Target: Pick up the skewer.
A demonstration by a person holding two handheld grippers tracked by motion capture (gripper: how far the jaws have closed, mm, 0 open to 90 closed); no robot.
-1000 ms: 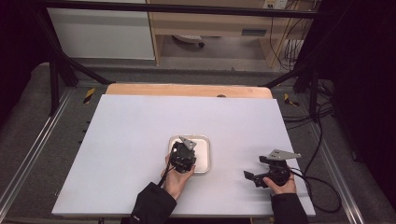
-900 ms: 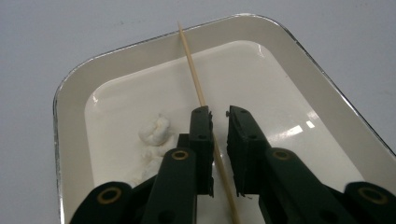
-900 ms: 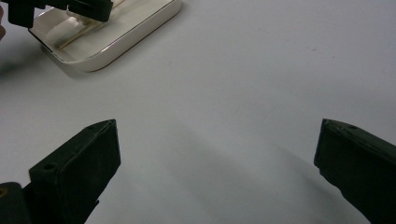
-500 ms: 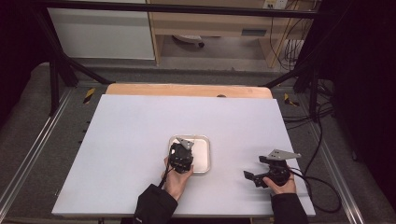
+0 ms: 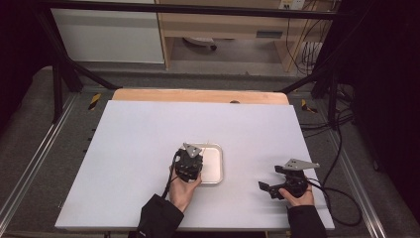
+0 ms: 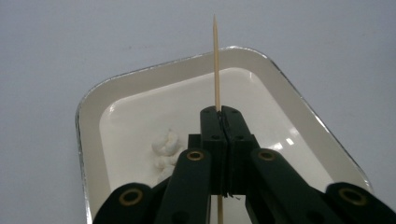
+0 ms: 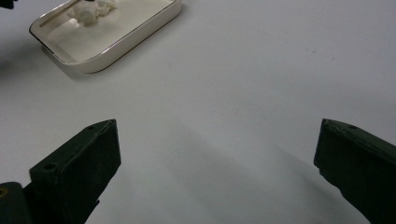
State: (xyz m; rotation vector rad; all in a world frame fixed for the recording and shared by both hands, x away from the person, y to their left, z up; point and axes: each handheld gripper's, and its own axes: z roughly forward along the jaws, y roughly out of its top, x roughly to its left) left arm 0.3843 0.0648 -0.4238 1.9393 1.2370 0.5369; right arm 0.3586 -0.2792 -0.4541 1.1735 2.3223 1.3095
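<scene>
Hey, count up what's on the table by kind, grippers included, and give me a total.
Grippers: 2, the left gripper and the right gripper
Trays: 1, the white tray
Wooden skewers: 1, the skewer
White food pieces: 1 clump, the white lump
Total: 5

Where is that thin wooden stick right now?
The wooden stick is clamped between the left gripper jaws, pointing up over the white tray, with white lumps just left of it.
</scene>
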